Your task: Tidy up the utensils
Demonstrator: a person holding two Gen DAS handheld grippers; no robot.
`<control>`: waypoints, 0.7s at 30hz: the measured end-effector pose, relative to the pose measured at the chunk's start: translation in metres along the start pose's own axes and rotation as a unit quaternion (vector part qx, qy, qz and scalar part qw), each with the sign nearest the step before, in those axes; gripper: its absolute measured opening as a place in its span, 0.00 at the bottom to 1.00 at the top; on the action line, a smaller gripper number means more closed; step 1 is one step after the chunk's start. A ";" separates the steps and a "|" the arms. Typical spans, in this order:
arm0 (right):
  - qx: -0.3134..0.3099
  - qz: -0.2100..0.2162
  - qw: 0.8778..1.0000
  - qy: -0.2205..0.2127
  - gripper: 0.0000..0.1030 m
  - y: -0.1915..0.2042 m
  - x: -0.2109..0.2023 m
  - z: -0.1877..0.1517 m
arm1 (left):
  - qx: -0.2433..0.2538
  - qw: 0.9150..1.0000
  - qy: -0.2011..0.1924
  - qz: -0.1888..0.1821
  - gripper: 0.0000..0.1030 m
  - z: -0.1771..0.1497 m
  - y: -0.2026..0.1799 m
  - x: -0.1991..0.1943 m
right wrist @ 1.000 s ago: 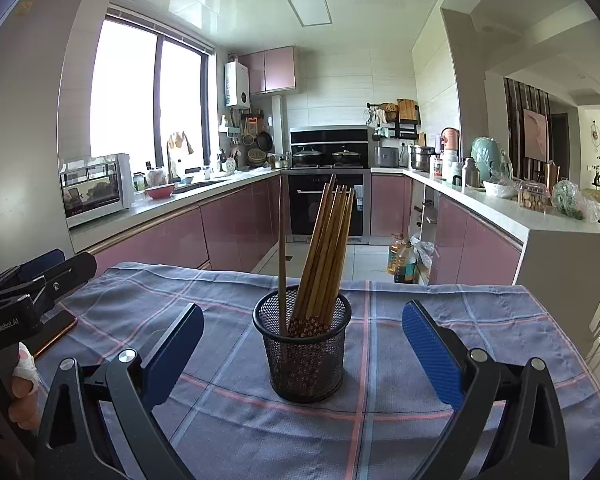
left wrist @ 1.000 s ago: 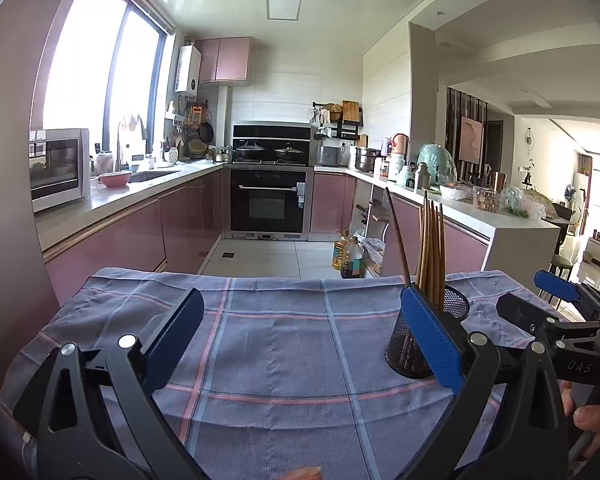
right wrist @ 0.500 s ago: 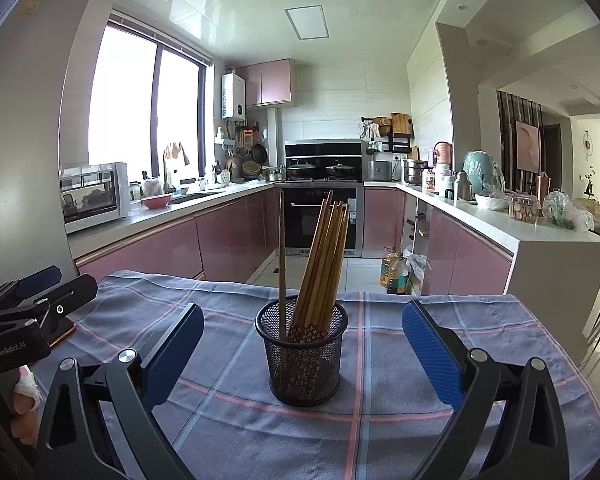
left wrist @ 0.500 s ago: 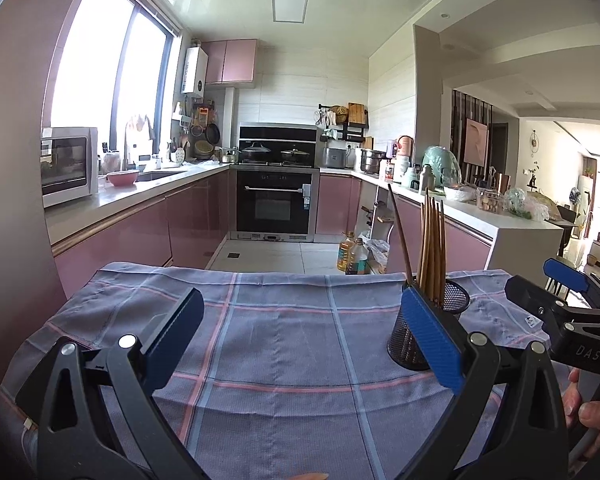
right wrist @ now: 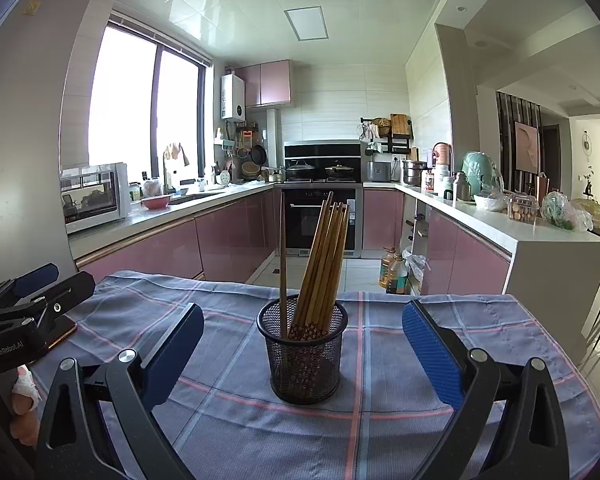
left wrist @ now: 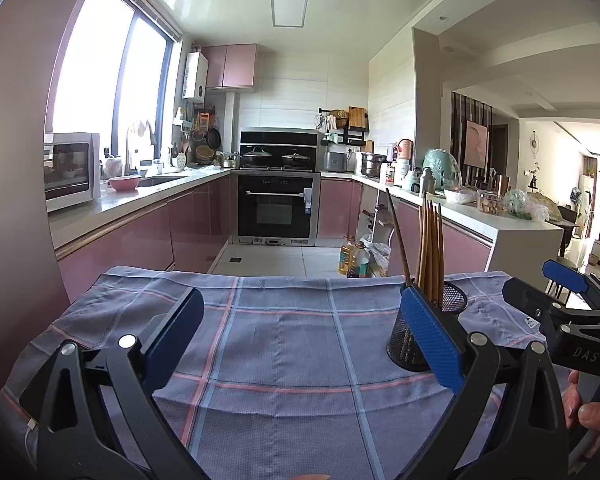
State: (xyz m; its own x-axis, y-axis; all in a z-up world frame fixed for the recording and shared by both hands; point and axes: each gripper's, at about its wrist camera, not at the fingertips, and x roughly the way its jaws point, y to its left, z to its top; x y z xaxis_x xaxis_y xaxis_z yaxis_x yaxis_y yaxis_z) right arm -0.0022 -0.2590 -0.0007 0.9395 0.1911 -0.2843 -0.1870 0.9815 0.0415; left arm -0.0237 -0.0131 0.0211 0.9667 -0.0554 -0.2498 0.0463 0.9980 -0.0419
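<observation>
A black mesh holder [right wrist: 303,356] stands on the blue plaid tablecloth [right wrist: 400,432], with several wooden chopsticks [right wrist: 324,264] upright in it. My right gripper [right wrist: 302,344] is open and empty, its blue pads wide on either side of the holder, a little in front of it. My left gripper [left wrist: 300,340] is open and empty over bare cloth. In the left wrist view the holder [left wrist: 420,336] sits at the right, partly behind my right finger pad [left wrist: 432,340]. The right gripper [left wrist: 572,312] shows at that view's right edge; the left gripper [right wrist: 24,312] shows at the right wrist view's left edge.
The table's far edge drops to the kitchen floor [left wrist: 276,256]. Pink cabinets, an oven [left wrist: 276,208] and a white counter [right wrist: 540,236] lie beyond. Oil bottles [right wrist: 394,272] stand on the floor. A brown flat object [right wrist: 62,334] lies on the cloth under the left gripper.
Both grippers have drawn back and risen slightly, so the table looks smaller and lower in both views. The jaws stay open. The holder and chopsticks have not moved.
</observation>
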 end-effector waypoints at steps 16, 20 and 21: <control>0.000 0.000 1.000 -0.002 0.93 0.000 -0.001 0.001 | 0.004 1.000 -0.004 0.000 0.94 0.001 -0.003 -0.003; 0.001 0.000 1.000 -0.003 0.93 0.000 -0.001 0.001 | 0.005 1.000 -0.004 -0.001 0.94 0.001 -0.003 -0.003; 0.001 0.000 1.000 -0.002 0.93 0.000 -0.001 0.001 | 0.005 1.000 -0.004 -0.001 0.94 0.001 -0.003 -0.002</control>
State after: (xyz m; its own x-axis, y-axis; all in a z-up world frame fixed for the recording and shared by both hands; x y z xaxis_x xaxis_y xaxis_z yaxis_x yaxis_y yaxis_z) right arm -0.0031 -0.2590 0.0004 0.9407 0.1917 -0.2799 -0.1872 0.9814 0.0430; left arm -0.0260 -0.0160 0.0227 0.9685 -0.0566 -0.2424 0.0500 0.9982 -0.0332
